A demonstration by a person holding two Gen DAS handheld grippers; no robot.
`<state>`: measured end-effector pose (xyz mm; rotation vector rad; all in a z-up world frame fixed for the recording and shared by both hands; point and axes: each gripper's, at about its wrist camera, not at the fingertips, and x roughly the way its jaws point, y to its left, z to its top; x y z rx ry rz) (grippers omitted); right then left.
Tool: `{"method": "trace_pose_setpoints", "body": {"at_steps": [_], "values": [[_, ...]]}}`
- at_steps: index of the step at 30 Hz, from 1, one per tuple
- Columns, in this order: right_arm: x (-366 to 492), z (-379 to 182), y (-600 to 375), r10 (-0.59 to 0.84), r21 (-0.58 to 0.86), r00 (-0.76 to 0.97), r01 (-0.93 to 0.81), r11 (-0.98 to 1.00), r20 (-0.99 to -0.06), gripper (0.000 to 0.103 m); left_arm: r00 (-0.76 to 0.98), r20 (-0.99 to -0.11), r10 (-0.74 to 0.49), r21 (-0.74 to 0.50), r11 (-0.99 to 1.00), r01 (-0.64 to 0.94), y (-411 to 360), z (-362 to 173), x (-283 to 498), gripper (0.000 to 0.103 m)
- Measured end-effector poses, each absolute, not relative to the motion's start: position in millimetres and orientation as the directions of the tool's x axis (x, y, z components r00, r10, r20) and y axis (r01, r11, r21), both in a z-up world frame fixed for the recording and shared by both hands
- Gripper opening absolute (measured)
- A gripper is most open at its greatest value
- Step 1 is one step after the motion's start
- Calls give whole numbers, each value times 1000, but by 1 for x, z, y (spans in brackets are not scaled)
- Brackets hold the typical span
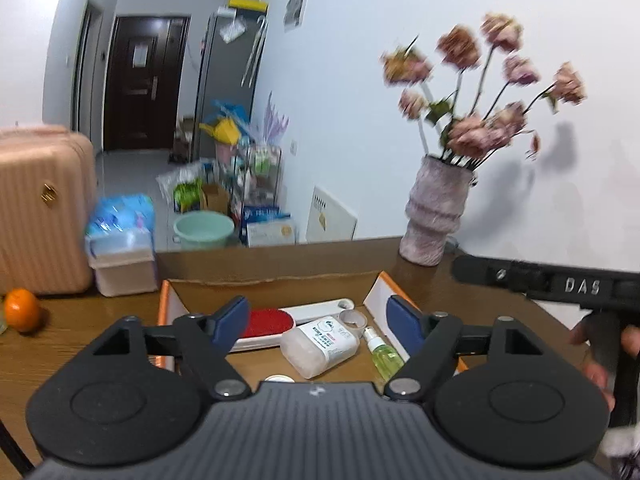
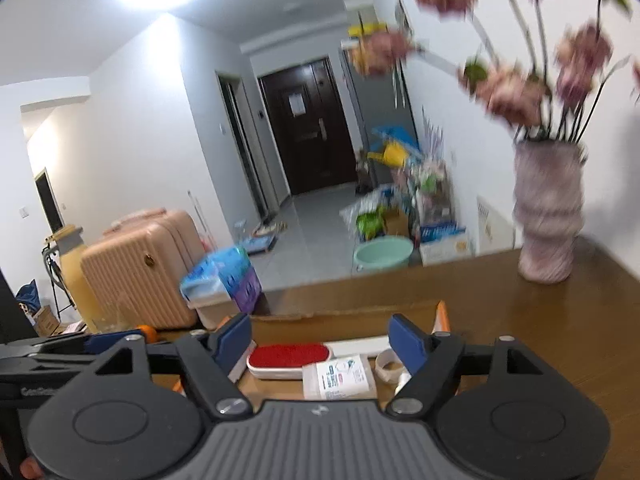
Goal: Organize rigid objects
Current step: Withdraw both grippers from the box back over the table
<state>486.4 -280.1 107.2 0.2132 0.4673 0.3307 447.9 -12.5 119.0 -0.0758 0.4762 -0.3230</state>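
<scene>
Cardboard box (image 1: 276, 276) on the table (image 1: 80, 340) holds a red brush (image 1: 266, 322), bottle (image 1: 320, 344) and tape roll (image 1: 354, 318) — left gripper (image 1: 318, 320) and right gripper (image 2: 320, 344) both wide open, gripping nothing.

On the worktop (image 1: 80, 344), a box (image 1: 276, 270) holds a brush (image 1: 266, 322), bottle (image 1: 320, 346) and tape roll (image 1: 354, 317); a vase (image 1: 434, 212) stands behind-right.

Pink ribbed vase (image 1: 434, 208) with blurred pink flowers (image 1: 480, 80) on brown table (image 1: 80, 344); orange (image 1: 21, 310) at table's left edge. Behind: pink suitcase (image 1: 40, 208), green basin (image 1: 203, 230), dark door (image 1: 144, 80).
</scene>
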Motion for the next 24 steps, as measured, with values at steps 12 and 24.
{"method": "trace_pose_setpoints", "body": {"at_steps": [12, 24], "values": [[358, 137, -263, 263, 2, 933, -271, 963, -246, 103, 957, -239, -165, 30, 984, 177, -6, 137, 311, 103], [274, 81, -253, 276, -17, 950, -281, 959, -145, 103, 974, -204, -102, -6, 995, 103, 14, 105, 241, 103]]}}
